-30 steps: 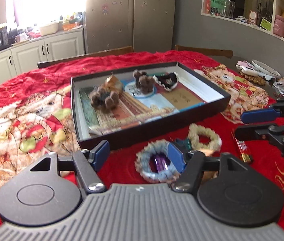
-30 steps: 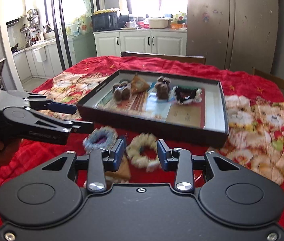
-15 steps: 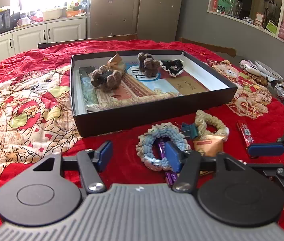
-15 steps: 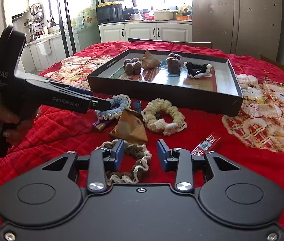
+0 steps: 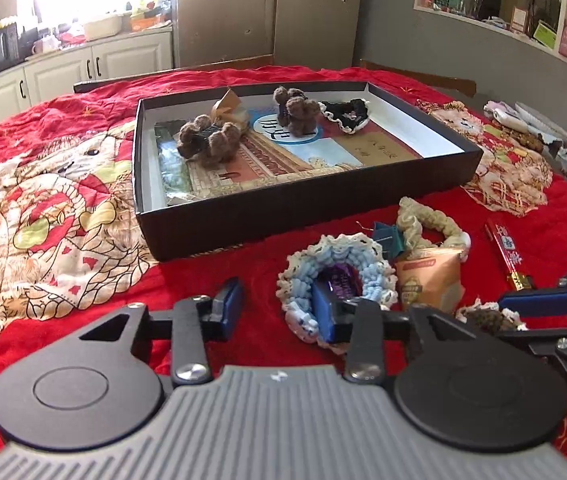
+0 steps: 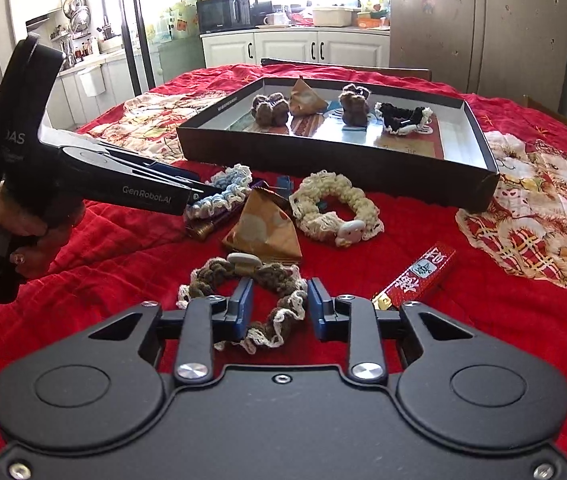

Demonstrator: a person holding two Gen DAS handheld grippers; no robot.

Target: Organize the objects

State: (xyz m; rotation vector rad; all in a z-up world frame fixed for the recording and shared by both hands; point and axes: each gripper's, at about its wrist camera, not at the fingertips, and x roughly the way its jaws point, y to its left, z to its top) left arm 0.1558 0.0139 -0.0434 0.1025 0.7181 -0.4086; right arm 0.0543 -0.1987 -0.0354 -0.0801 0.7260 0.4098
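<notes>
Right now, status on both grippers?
Left gripper open at blue scrunchie. Right gripper open, straddling brown scrunchie. Box ahead, unobstructed.

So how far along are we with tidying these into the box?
Done: two brown scrunchies, a black one and a packet lie in the box. In hand: nothing; the right gripper straddles the brown-and-cream scrunchie, open. Left: blue scrunchie, cream scrunchie, tan packet, red stick.

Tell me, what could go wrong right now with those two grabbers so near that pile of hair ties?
The right gripper straddles only one side of the floppy brown scrunchie, so it may slip out when squeezed. The left gripper has one finger at the blue scrunchie, which lies on a purple wrapper and could drag it along. Both grippers work close together and might bump.
</notes>
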